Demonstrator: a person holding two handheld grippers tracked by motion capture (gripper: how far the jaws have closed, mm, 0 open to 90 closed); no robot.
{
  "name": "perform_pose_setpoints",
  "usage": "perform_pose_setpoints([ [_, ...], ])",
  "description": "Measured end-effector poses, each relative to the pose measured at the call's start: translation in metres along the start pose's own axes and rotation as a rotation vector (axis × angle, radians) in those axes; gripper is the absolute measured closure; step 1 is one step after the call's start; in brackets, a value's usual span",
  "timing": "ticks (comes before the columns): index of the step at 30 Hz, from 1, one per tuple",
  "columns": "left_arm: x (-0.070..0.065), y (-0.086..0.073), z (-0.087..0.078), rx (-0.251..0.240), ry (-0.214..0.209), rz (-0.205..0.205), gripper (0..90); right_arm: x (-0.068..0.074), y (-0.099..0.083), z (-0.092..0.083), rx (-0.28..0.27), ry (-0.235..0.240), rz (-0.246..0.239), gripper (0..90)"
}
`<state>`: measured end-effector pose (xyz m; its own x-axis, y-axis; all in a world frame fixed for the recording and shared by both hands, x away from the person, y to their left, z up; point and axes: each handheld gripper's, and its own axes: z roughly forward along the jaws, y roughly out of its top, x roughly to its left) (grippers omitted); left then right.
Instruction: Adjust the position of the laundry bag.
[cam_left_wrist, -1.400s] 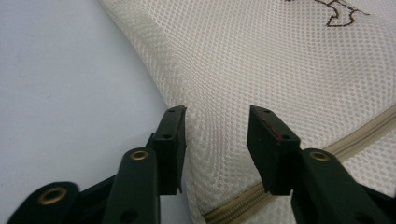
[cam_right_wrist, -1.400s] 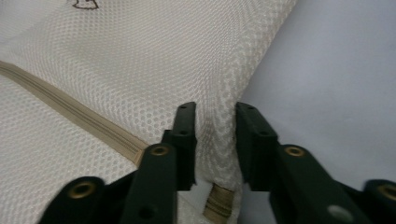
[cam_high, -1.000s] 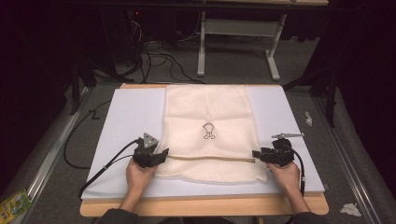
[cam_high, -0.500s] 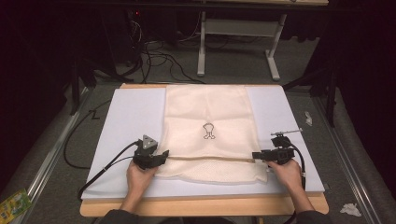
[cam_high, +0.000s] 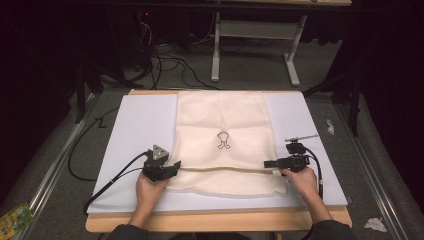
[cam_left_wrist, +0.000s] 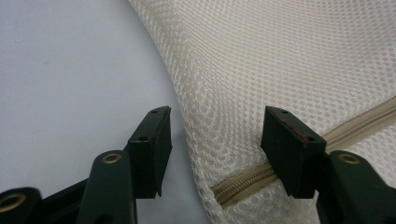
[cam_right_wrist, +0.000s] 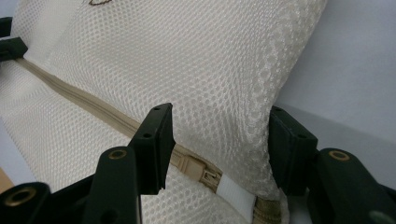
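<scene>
The right gripper (cam_high: 274, 163) has slid left along the mesh bag's (cam_high: 225, 120) zipper (cam_right_wrist: 93, 109) near the counter's (cam_high: 140, 125) front edge, and like the left gripper (cam_high: 174, 165) it is wide open, holding nothing.

Both hands low and forward, each holding a gripper with its fingers spread.

The left hand (cam_high: 150, 187) entered from the bottom edge and held the left gripper (cam_high: 172, 167), grey three-cornered plate uppermost, pointing inward to the person's right. The right hand (cam_high: 302, 181) held the right gripper (cam_high: 270, 163), pointing inward to the left, cable looping back past the wrist. In each gripper view the fingers (cam_left_wrist: 152, 149) (cam_right_wrist: 154, 144) stood well apart, clamping nothing.
</scene>
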<state>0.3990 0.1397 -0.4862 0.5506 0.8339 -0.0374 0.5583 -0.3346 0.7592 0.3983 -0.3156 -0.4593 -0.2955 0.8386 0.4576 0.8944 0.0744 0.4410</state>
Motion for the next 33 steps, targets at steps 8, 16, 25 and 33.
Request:
perform_pose_setpoints([
  [8, 0.0, 0.0, 0.0, 0.002, 0.007, 0.001, 44.0, -0.003, -0.01, -0.007, 0.017, 0.021, -0.014, 49.6],
  [16, -0.001, 0.0, 0.001, 0.0, 0.012, 0.0, 44.2, 0.002, -0.006, 0.0, 0.017, 0.052, -0.015, 50.8],
  [25, -0.001, 0.001, 0.001, 0.003, 0.018, -0.01, 44.8, -0.008, -0.016, -0.01, 0.026, 0.052, -0.017, 56.9],
  [33, -0.001, 0.001, 0.001, 0.004, 0.018, -0.012, 44.8, 0.0, -0.01, -0.001, 0.031, 0.059, -0.035, 58.5],
])
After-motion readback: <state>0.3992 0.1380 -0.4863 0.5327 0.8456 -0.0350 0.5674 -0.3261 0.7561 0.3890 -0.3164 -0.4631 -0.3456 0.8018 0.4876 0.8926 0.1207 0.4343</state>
